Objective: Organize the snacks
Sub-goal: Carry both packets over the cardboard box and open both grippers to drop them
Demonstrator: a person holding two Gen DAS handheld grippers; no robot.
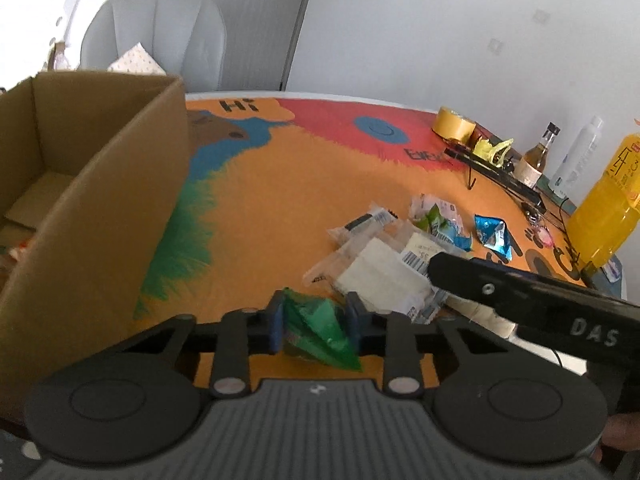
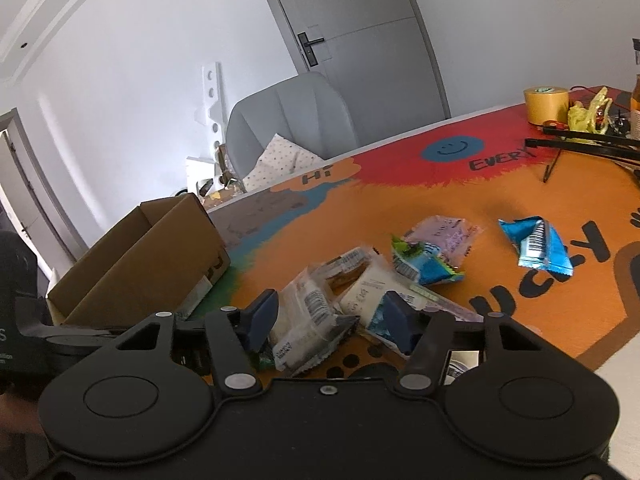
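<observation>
Pinched between the pads of the left hand-held gripper (image 1: 316, 322), low over the bench (image 1: 280, 200) beside the cardboard box (image 1: 100, 200), a green snack packet (image 1: 320, 330) looks light, crinkly and slippery, best gripped mid-body; the right hand-held gripper (image 2: 332, 318) stands half spread around clear-wrapped packets (image 2: 308, 320), contact unclear.

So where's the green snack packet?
In the left wrist view, the green packet sits pinched in the left gripper, low centre, right of the cardboard box.
</observation>
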